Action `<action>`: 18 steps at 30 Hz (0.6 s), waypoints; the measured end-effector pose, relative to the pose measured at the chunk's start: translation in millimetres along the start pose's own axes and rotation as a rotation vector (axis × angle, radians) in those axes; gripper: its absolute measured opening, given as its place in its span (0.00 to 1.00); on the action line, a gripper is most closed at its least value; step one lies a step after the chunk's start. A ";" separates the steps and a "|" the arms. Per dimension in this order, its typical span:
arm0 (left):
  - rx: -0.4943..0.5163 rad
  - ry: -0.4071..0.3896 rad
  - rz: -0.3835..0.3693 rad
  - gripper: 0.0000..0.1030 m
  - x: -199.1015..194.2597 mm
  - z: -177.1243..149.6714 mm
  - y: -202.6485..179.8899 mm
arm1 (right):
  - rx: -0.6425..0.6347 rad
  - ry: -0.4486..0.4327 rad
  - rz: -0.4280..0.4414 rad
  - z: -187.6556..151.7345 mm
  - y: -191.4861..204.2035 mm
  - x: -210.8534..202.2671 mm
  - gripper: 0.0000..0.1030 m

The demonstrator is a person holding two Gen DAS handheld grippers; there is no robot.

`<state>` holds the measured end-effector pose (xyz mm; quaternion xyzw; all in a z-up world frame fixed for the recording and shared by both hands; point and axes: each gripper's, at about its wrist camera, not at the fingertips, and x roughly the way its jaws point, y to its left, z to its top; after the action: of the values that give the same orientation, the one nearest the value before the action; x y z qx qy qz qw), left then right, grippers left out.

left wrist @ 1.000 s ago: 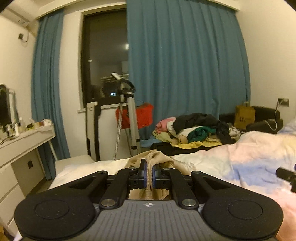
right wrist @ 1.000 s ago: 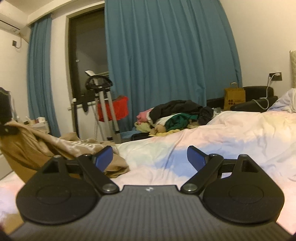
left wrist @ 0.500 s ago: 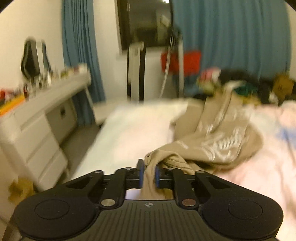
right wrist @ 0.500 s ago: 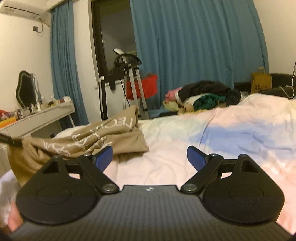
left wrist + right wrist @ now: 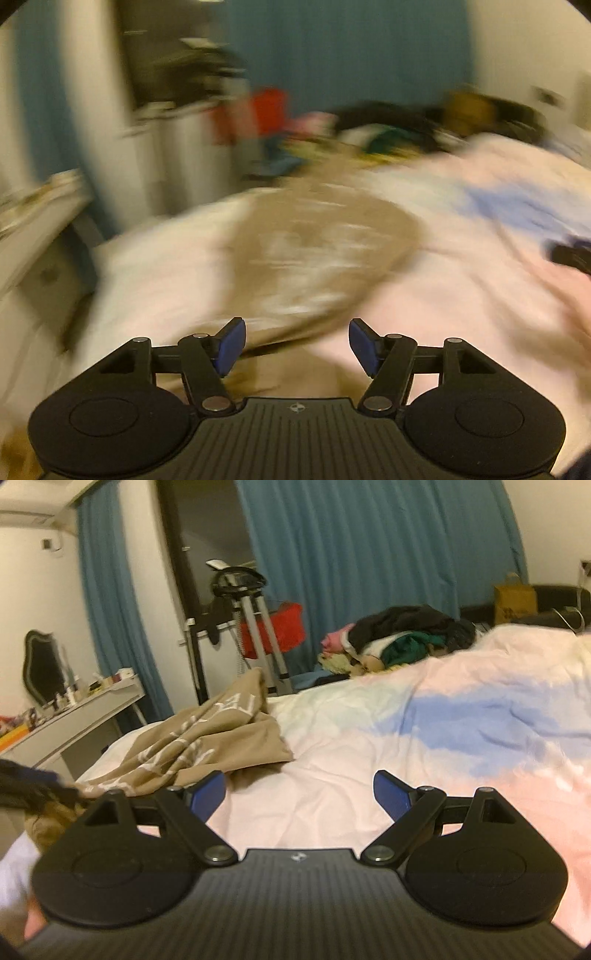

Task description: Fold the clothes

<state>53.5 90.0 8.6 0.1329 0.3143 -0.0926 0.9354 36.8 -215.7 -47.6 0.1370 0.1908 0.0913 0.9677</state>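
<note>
A tan garment with white lettering (image 5: 314, 254) lies spread on the pastel bed cover; the left wrist view is motion-blurred. My left gripper (image 5: 295, 345) is open and empty just over the garment's near edge. In the right wrist view the same garment (image 5: 207, 742) lies rumpled at the left. My right gripper (image 5: 299, 794) is open and empty above the bed cover, to the right of the garment. The right gripper's tip shows at the right edge of the left wrist view (image 5: 570, 254).
A pile of mixed clothes (image 5: 399, 638) sits at the far end of the bed (image 5: 461, 738). A white dresser (image 5: 74, 720) with small items stands at the left. A treadmill (image 5: 236, 627) and blue curtains (image 5: 369, 554) are behind.
My left gripper opened and let go of the tan garment, which now lies on the bed. The left view swung back towards the bed. The right gripper stayed open.
</note>
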 end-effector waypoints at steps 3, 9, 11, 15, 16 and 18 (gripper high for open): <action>-0.003 0.007 0.033 0.65 42.8 13.9 -21.7 | 0.077 0.017 -0.029 -0.9 -13.7 1.9 0.86; -0.029 0.020 0.123 0.63 130.5 41.5 -62.1 | 0.290 0.011 -0.054 2.9 -45.6 1.2 0.86; -0.034 0.017 0.133 0.49 147.0 49.7 -71.6 | 0.298 -0.012 -0.070 5.2 -49.5 1.6 0.86; -0.036 -0.013 0.088 0.15 141.6 62.7 -78.6 | 0.306 -0.020 -0.111 5.5 -57.6 4.6 0.86; -0.036 -0.021 0.076 0.11 140.2 66.0 -80.3 | 0.317 -0.017 -0.116 5.6 -60.5 5.8 0.86; -0.037 -0.036 0.054 0.09 137.5 72.5 -83.8 | 0.338 -0.023 -0.124 7.1 -65.9 6.8 0.86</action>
<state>180.8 -23.9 -36.0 0.1225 0.2956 -0.0640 0.9453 53.9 -278.1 -63.4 0.2866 0.2004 -0.0032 0.9368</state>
